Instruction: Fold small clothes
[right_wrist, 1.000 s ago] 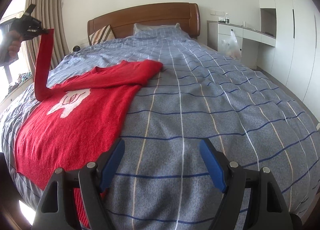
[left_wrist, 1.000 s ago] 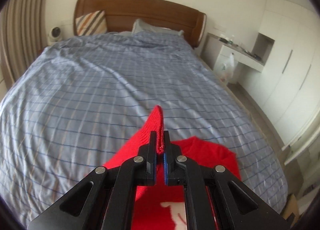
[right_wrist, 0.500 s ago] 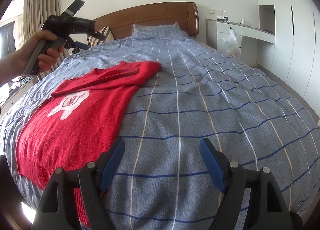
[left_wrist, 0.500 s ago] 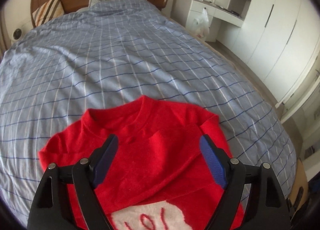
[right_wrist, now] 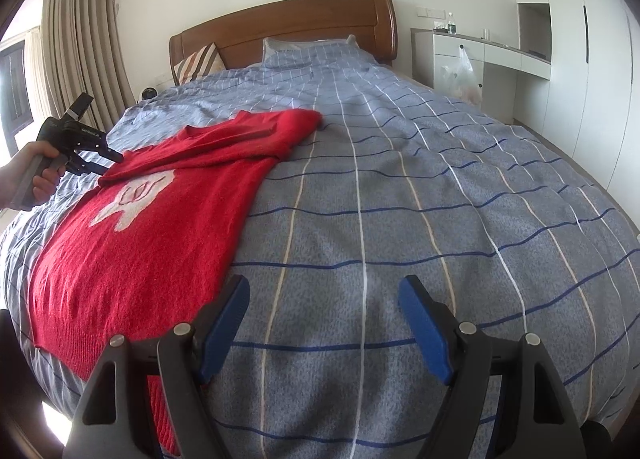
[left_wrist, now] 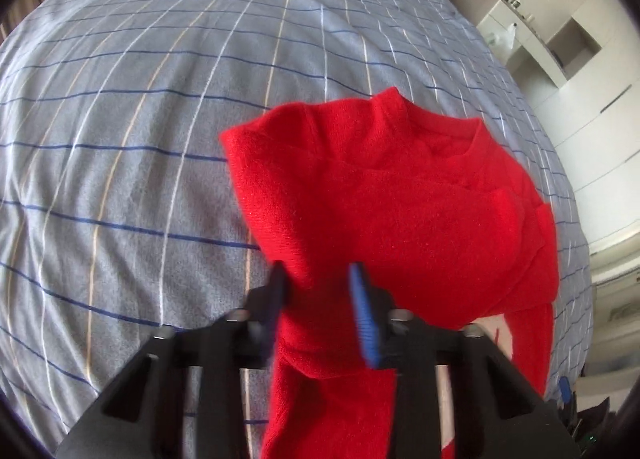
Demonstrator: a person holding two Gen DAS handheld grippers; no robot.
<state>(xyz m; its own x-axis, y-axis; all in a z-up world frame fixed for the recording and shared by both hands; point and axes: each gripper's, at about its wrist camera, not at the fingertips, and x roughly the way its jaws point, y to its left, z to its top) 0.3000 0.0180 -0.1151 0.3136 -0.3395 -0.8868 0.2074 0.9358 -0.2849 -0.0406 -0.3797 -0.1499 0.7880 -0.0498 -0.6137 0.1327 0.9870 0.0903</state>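
Note:
A red knitted sweater (right_wrist: pixel 160 219) with a white motif lies flat on the left side of the bed, both sleeves folded across its chest. In the left wrist view the sweater's shoulder edge (left_wrist: pixel 320 195) fills the middle. My left gripper (left_wrist: pixel 318 291) has its jaws partly closed around that edge, with fabric between the blurred pads. It also shows in the right wrist view (right_wrist: pixel 114 157), at the sweater's left shoulder. My right gripper (right_wrist: pixel 324 323) is open and empty, low over the bedspread to the right of the sweater's hem.
The bed (right_wrist: pixel 440 187) has a blue checked cover, a wooden headboard (right_wrist: pixel 288 27) and pillows (right_wrist: pixel 312 49). A white desk with a plastic bag (right_wrist: pixel 460 71) and wardrobes stand on the right. Curtains (right_wrist: pixel 76 47) hang at the left.
My left gripper let go of the raised sleeve, which now lies across the chest. It then dropped to the sweater's left shoulder and its jaws are closing there. My right gripper has stayed put.

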